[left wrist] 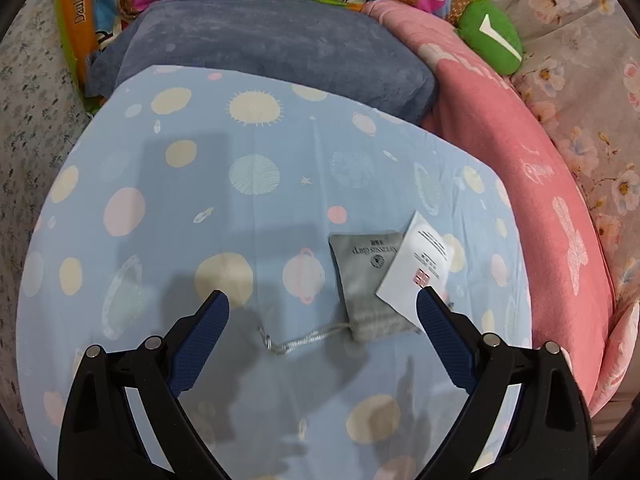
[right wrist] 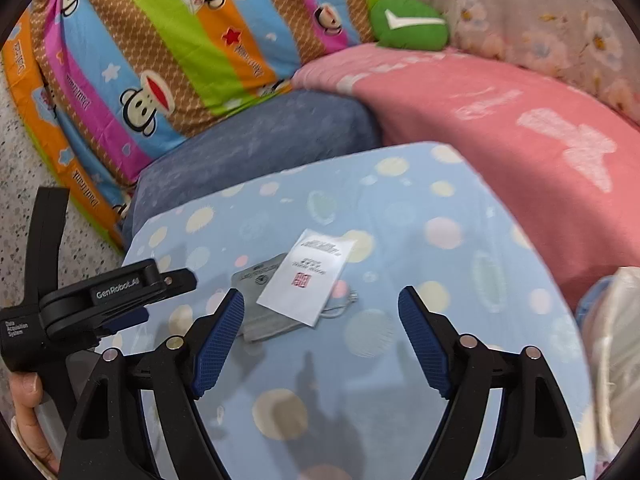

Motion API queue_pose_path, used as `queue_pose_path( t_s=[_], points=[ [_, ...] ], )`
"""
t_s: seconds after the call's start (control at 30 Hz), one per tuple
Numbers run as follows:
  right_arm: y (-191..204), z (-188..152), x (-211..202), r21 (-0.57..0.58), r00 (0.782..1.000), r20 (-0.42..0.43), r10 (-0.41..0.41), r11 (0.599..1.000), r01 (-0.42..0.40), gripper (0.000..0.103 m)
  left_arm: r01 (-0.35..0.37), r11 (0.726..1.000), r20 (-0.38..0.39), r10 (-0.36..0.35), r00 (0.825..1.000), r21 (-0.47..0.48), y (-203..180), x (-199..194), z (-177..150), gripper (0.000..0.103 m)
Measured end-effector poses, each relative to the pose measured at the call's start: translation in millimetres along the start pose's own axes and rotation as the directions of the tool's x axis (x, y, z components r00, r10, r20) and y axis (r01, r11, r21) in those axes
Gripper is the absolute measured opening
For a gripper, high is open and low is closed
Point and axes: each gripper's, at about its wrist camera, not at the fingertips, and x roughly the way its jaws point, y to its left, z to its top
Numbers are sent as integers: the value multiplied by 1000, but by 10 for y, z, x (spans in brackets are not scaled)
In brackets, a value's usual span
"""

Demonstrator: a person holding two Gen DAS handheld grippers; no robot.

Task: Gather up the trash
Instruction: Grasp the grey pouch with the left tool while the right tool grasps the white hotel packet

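A grey drawstring pouch (left wrist: 360, 280) lies on the light blue planet-print sheet (left wrist: 200, 200), its cord (left wrist: 304, 338) trailing left. A white printed paper packet (left wrist: 416, 264) rests partly on top of it. My left gripper (left wrist: 322, 297) hangs open above the sheet; the pouch sits near its right finger, whose tip overlaps the packet's corner in the picture. In the right wrist view the packet (right wrist: 308, 276) covers most of the pouch (right wrist: 256, 280). My right gripper (right wrist: 321, 295) is open and empty just short of them, its left finger (right wrist: 220, 332) beside the pouch.
The left gripper's black body (right wrist: 100, 300) and the hand (right wrist: 28, 400) holding it are close on the left. A grey-blue pillow (left wrist: 260, 44), a striped monkey-print pillow (right wrist: 160, 60), a pink blanket (left wrist: 520, 160) and a green plush (left wrist: 490, 38) ring the sheet. Something whitish (right wrist: 616, 340) sits at the right edge.
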Motion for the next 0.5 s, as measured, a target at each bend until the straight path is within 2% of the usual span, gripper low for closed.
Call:
queue_pose_path(
  t_s=[0.2, 0.33, 0.43, 0.5],
  points=[
    [93, 26, 654, -13, 995, -95, 24, 1000, -25, 66, 4, 1000, -63, -4, 998, 2, -83, 416, 157, 90],
    [145, 9, 969, -20, 989, -145, 34, 999, -37, 62, 39, 999, -123, -42, 992, -25, -100, 670, 193, 83],
    [131, -30, 1142, -15, 983, -181, 42, 999, -46, 52, 56, 998, -153, -61, 986, -37, -101, 804, 188, 76],
    [112, -68, 1207, -16, 981, -191, 37, 999, -40, 42, 56, 998, -135, -57, 989, -10, -148, 800, 191, 72]
  ],
)
